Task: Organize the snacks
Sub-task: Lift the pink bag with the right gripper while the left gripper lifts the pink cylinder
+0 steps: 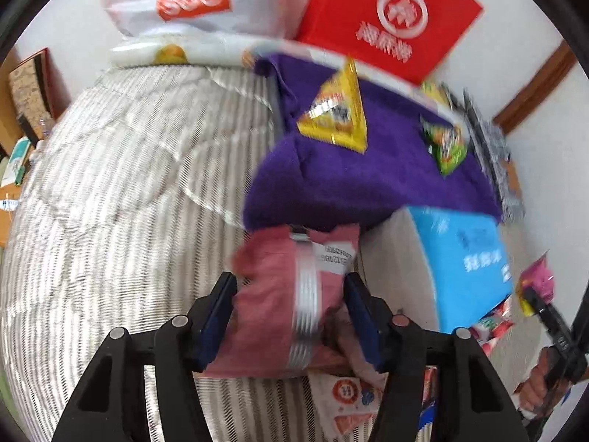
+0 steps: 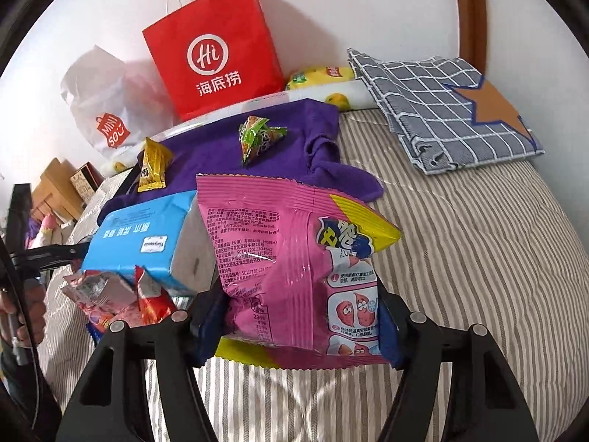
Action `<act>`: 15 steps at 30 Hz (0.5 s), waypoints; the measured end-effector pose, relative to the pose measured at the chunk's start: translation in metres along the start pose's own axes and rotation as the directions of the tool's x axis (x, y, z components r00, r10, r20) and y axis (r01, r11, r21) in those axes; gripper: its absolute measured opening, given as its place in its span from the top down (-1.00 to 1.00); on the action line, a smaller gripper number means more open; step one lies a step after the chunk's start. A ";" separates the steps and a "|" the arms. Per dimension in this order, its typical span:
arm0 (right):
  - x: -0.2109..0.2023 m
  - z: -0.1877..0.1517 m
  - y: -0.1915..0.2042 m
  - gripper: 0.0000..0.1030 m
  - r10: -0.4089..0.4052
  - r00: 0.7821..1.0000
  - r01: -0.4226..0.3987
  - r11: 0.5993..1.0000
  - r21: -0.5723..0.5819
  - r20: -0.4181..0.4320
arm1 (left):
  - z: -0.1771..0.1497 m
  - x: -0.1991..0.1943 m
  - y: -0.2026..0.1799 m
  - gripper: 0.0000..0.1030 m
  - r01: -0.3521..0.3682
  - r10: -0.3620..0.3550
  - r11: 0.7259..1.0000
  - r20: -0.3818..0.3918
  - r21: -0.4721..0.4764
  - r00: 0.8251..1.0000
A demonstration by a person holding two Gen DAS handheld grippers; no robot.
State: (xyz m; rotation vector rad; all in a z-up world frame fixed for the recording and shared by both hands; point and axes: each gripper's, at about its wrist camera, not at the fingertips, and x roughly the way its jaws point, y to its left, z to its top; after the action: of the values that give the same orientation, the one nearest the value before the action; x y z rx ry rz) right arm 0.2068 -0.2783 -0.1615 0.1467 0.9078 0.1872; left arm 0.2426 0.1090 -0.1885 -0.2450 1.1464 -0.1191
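Right gripper (image 2: 298, 328) clamped on glossy pink plastic snack bag (image 2: 294, 258), held above striped bed quilt (image 2: 478, 258). Left gripper (image 1: 291, 316) clamped on dusty-pink crinkled snack packet (image 1: 279, 294), beside blue tissue pack (image 1: 467, 265).

A dusty-pink snack packet (image 1: 279, 294) with a silver crimped seam stands tilted at the 6 o'clock of the left wrist view, blurred. A bright pink sweet-potato snack bag (image 2: 294, 276) with a yellow corner, its printed back showing, fills the centre of the right wrist view. On the purple cloth lie a yellow triangular packet (image 2: 152, 165) at 10 o'clock and a green triangular packet (image 2: 257, 138) at 12 o'clock, well apart. Crumpled red-and-white wrappers (image 2: 117, 298) sit at 8 o'clock, just under a blue tissue pack (image 2: 140, 235).
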 end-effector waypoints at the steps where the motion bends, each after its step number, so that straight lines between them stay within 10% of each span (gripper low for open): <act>1: -0.001 -0.001 0.001 -0.31 -0.003 1.000 0.003 1.000 0.002 -0.001 | -0.001 0.003 -0.003 -0.08 -0.018 0.018 1.000 0.002 0.020 1.000; 6: 0.001 -0.007 0.001 -0.31 0.003 1.000 -0.003 1.000 0.020 -0.014 | -0.006 -0.005 -0.005 0.26 -0.046 0.044 0.997 0.042 0.056 0.998; 15: -0.008 -0.013 0.010 -0.31 0.004 1.000 -0.003 1.000 0.010 -0.008 | -0.015 -0.049 0.021 0.26 -0.023 0.024 1.000 0.116 -0.011 0.993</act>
State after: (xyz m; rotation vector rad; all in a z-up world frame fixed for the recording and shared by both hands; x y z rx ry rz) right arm 0.1903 -0.2695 -0.1613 0.1570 0.9168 0.1867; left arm 0.2081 0.1380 -0.1565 -0.2441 1.0343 -0.0774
